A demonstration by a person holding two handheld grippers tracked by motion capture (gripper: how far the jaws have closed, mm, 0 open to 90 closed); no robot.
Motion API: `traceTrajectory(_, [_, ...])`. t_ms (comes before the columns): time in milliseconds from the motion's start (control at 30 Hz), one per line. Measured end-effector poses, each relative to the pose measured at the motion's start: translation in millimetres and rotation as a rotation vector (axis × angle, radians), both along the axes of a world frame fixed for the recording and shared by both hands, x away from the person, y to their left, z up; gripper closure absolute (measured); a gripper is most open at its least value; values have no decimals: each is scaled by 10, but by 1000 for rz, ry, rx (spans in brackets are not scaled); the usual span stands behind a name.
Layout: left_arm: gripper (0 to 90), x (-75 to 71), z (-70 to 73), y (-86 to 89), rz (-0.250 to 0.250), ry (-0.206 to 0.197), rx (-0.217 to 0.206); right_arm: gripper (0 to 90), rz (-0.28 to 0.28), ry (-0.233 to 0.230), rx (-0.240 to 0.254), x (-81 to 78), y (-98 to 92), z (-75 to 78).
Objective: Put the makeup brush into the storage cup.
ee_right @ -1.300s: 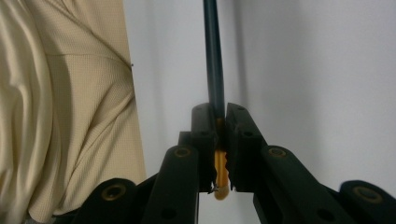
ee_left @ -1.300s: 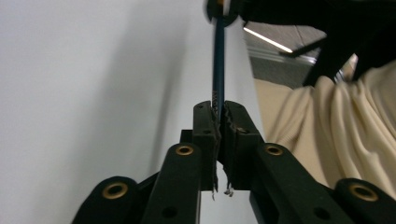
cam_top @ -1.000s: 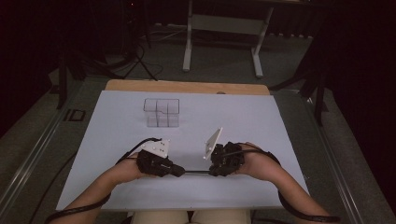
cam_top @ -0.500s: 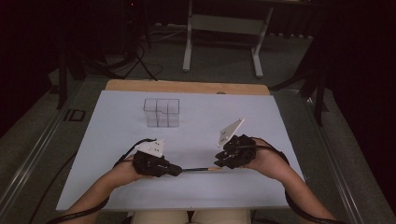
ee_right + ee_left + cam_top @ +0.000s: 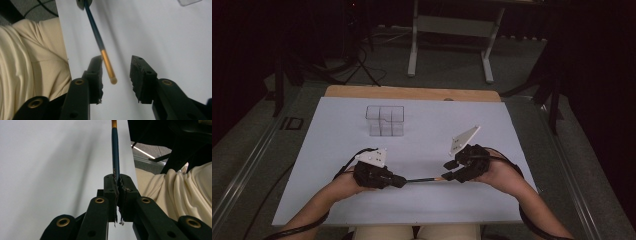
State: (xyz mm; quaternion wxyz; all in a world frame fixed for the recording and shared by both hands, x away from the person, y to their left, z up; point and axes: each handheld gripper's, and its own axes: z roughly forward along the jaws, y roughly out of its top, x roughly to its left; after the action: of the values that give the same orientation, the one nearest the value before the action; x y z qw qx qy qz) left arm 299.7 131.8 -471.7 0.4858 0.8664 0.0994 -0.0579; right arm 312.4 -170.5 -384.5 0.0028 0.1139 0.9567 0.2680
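The pencil is a thin, straight stick with a dark blue shaft, a gold band and a pale eraser tip. It looks light and rigid, so it should not sag when held by one end, but its smooth lacquer could let it slip or swivel in a loose pinch. The safest hold is on the blue shaft, squarely across the pads; the band and eraser end is a poorer place, being short and rounded.

Its long axis runs from one tool to the other, roughly level above the white table. In the high view the pencil spans the gap between the hands, its far end toward the right gripper. In the left gripper view the pencil stands straight out ahead of the jaws, in line with them, eraser end farthest away.

The left gripper is clamped tight on the shaft, its pads pressed together around it, so it carries the pencil alone. The right gripper has just been opening its jaws; they now stand partly apart, and the eraser end lies between them, close to the left-hand jaw in that view but, as far as I can judge, gripped by neither.

Farther out, well ahead of both tools, a clear compartmented box stands on the table. Behind the jaws is the person's cream clothing.
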Motion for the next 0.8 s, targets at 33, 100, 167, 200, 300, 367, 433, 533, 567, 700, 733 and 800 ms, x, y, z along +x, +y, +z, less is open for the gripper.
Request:
traceTrajectory(33, [867, 1, 6, 2, 0, -4, -1, 608, 3, 7, -5, 2, 4, -14])
traceTrajectory(100, [867, 4, 18, 6, 1, -8, -2, 605, 10, 16, -23, 1, 20, -53])
traceTrajectory(167, [867, 3, 30, 8, 4, -14, -7, 603, 16, 34, -34, 3, 33, -85])
traceTrajectory(200, [867, 7, 36, 9, 4, -12, -6, 603, 26, 35, -39, 0, 44, -107])
traceTrajectory(300, [867, 12, 54, 7, 2, -19, -6, 605, 42, 36, -69, -6, 72, -160])
traceTrajectory(367, [867, 15, 60, 1, -2, -15, -7, 616, 49, 37, -71, -2, 83, -184])
traceTrajectory(433, [867, 21, 65, -4, -4, -17, -11, 650, 47, 43, -68, 1, 89, -195])
traceTrajectory(533, [867, 24, 71, -18, -9, -17, -9, 689, 62, 43, -71, 2, 104, -199])
traceTrajectory(567, [867, 23, 71, -21, -14, -19, -12, 711, 63, 40, -79, -1, 108, -199])
traceTrajectory(700, [867, 26, 71, -40, -23, -15, -11, 794, 68, 43, -99, 11, 101, -194])
traceTrajectory(733, [867, 24, 69, -46, -26, -18, -7, 798, 74, 45, -101, 14, 97, -193])
traceTrajectory(800, [866, 20, 71, -56, -27, -23, -13, 805, 91, 46, -111, 8, 95, -192])
